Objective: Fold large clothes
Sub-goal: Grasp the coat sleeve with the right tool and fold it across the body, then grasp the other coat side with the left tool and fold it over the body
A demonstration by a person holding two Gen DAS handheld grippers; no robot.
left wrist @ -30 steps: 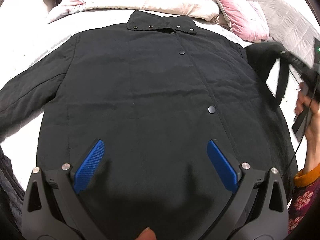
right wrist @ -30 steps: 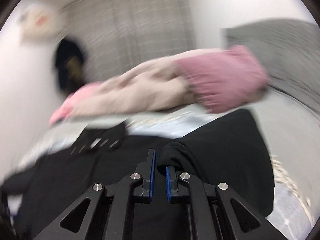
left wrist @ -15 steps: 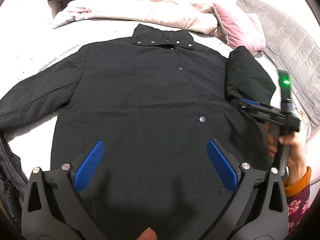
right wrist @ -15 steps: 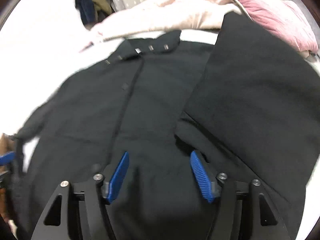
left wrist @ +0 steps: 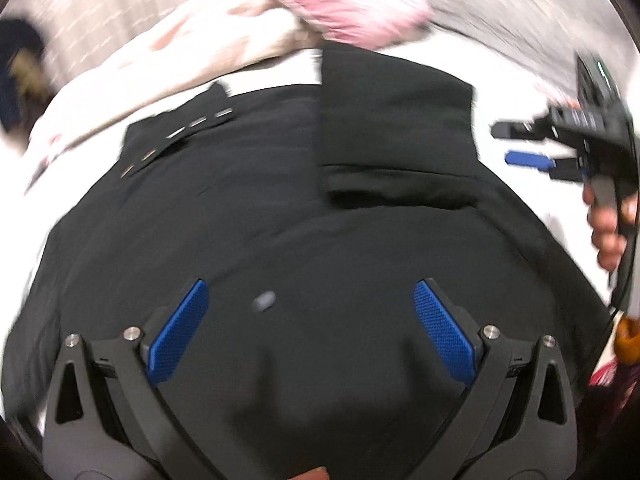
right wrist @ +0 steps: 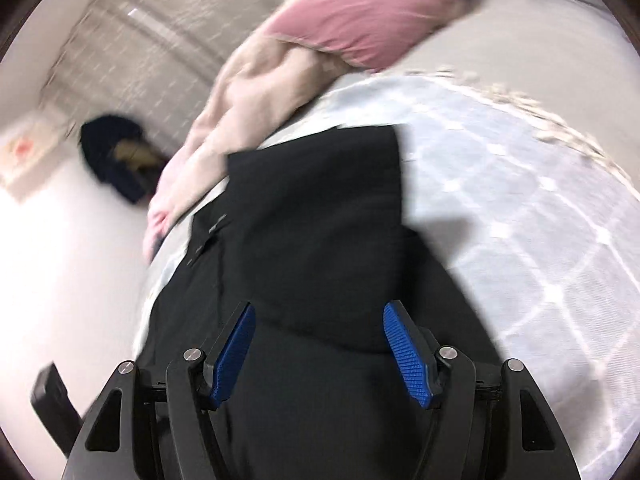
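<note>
While both views are smeared by motion, the counts can be read:

Left wrist view, counts: one black quilted snap-front jacket [left wrist: 248, 216] spread on the white bed sheet [left wrist: 512, 120]; one sleeve [left wrist: 396, 128] folded onto its chest; one row of metal snaps on the collar [left wrist: 180, 136], number too blurred to tell; one pink pillow [left wrist: 352, 12]; two grippers.

Left wrist view, change: the sleeve, lifted in the air a second ago, now lies flat on the jacket; the right gripper [left wrist: 520, 148] has drawn off over the sheet.

Left wrist view, gripper and jacket: the left gripper [left wrist: 308, 328] hangs released above the jacket's lower front, blue pads wide apart with nothing between them.

Right wrist view, counts: one folded sleeve [right wrist: 320, 216], one pink pillow [right wrist: 372, 12], one beige-pink duvet [right wrist: 240, 104], one dark garment hanging on the far wall [right wrist: 116, 160].

Right wrist view, change: the right gripper [right wrist: 320, 344], pinched on the sleeve a second ago, has just been opening and is now released.

Right wrist view, gripper and jacket: the sleeve's cuff edge lies beyond and below the spread pads, apart from them.
</note>
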